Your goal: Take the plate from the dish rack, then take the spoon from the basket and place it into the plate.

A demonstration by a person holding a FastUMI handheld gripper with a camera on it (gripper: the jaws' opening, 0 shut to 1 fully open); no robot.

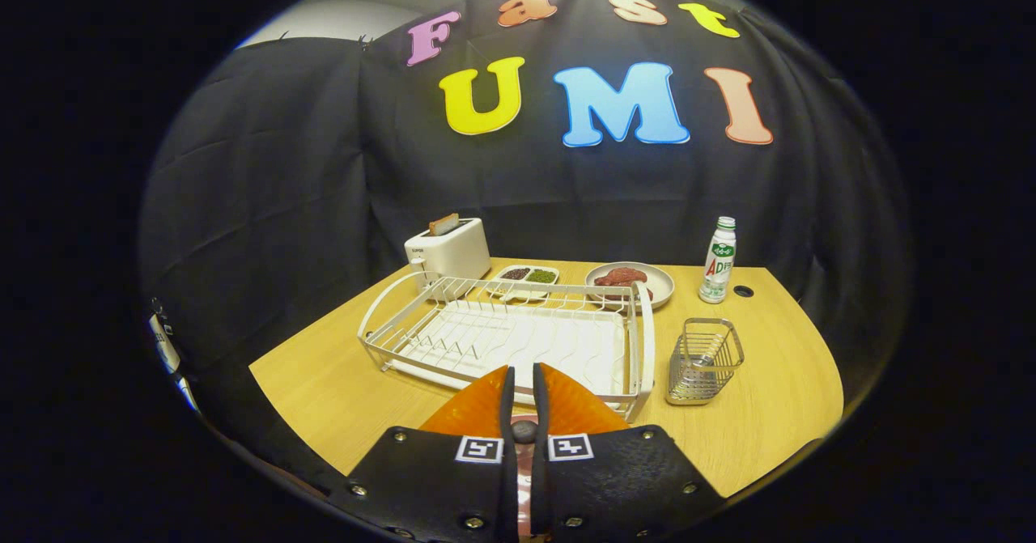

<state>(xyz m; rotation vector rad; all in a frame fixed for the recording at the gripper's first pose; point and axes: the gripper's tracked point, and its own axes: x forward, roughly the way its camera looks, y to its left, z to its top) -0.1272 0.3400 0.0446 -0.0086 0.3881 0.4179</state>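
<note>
Wooden surface [340,381]: gripper [524,381] clamped on plate [486,409] edge-on near rack [518,337]; could slip reaching right toward basket [702,361].

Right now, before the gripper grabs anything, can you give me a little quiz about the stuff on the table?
1. True or false: the gripper has its fingers shut together with nothing between them.
2. What stands just right of the dish rack? A) a cup B) a wire basket C) a pan
3. Fill in: a slice of bread sticks out of the white ____.
Key: 1 true; 2 B; 3 toaster.
</note>
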